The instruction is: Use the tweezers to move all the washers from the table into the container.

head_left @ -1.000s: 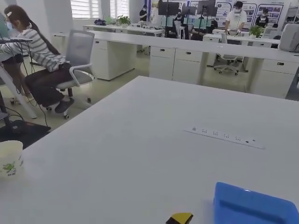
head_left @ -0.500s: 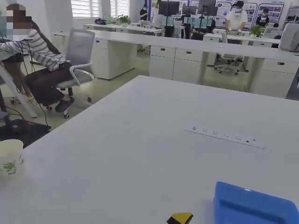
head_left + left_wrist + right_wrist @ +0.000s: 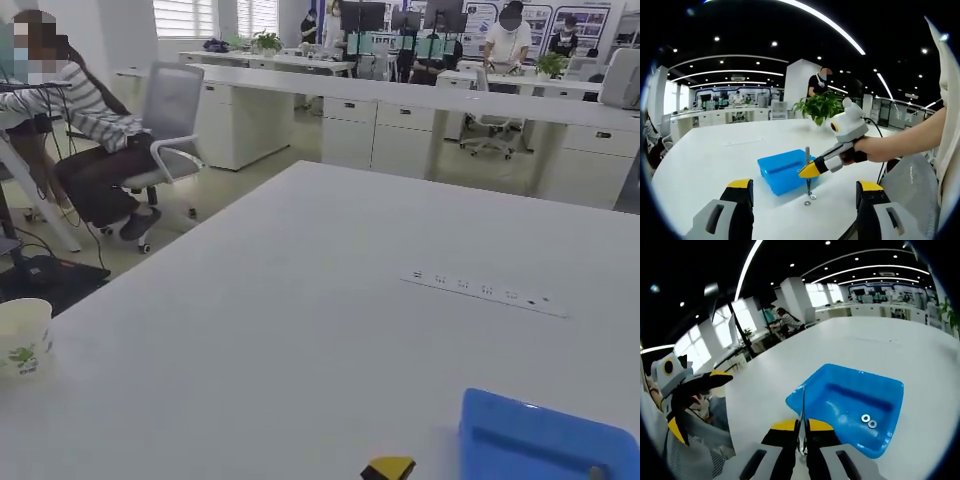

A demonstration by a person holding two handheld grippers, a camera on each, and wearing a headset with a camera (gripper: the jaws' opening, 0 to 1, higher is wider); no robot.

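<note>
Steel tweezers (image 3: 808, 187), pinched upright in the closed right gripper (image 3: 811, 171), point tips-down at loose washers (image 3: 810, 198) on the table (image 3: 700, 160) just beside the blue container (image 3: 780, 170), which holds two washers (image 3: 869, 421) inside; left gripper (image 3: 804, 186) jaws gape wide, empty, farther back.

Bright ceiling light; fisheye-warped edges

The right gripper (image 3: 801, 427) pinches the tweezers (image 3: 803, 402), which stand up between its closed yellow-tipped jaws. Just ahead of it and slightly right sits the blue container (image 3: 850, 400), two washers (image 3: 869, 421) lying inside. The left gripper (image 3: 695, 400) hovers far to its left, jaws spread.
</note>
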